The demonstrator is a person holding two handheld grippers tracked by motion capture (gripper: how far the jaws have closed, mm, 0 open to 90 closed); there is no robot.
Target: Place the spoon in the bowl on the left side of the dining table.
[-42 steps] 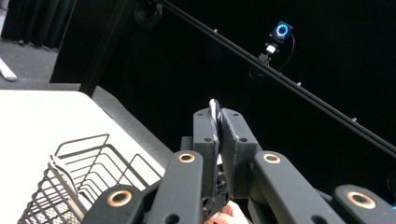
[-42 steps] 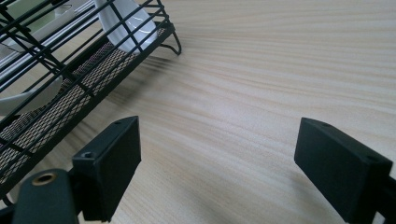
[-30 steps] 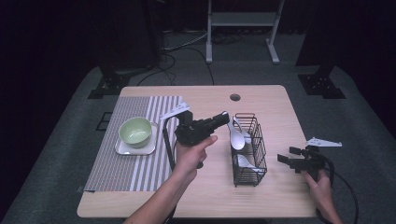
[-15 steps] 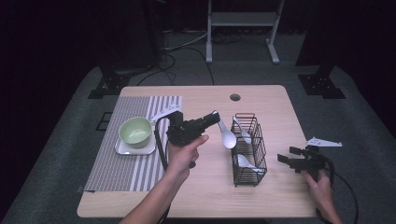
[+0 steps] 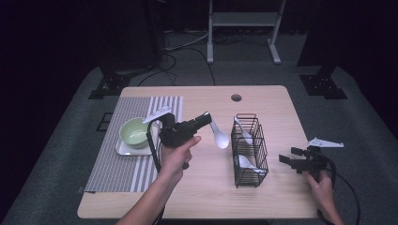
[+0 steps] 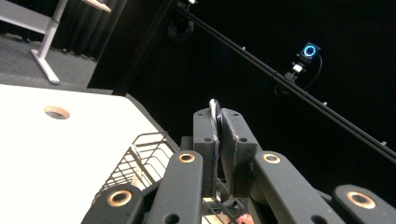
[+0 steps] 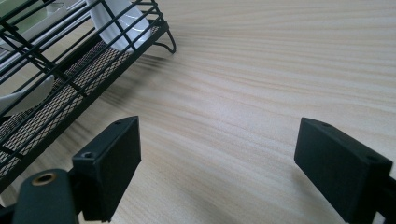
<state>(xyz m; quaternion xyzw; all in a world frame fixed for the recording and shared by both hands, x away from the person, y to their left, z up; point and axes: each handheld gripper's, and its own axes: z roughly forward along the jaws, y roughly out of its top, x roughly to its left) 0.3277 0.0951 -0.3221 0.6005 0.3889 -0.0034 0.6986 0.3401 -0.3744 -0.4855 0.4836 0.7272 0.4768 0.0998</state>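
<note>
My left gripper (image 5: 207, 117) is held above the table's middle, shut on the handle of a white spoon (image 5: 219, 137) whose bowl hangs down just left of the black wire basket (image 5: 248, 145). In the left gripper view the jaws are pressed together on the spoon's thin handle (image 6: 214, 111), with the basket (image 6: 144, 154) below. Two more white spoons (image 5: 244, 133) lie in the basket. My right gripper (image 5: 290, 160) rests low by the table's right edge, open, with bare wood between its jaws (image 7: 219, 158). The basket's corner (image 7: 70, 70) is just to its left.
A green bowl (image 5: 133, 131) sits on a small white plate (image 5: 122, 149) on a striped placemat (image 5: 136, 164) at the left. A round cable hole (image 5: 236, 97) is near the table's far edge. Bare wood lies in front of the basket.
My left gripper has carried the white spoon leftward, away from the basket and toward the bowl. The right gripper has stayed where it was.
</note>
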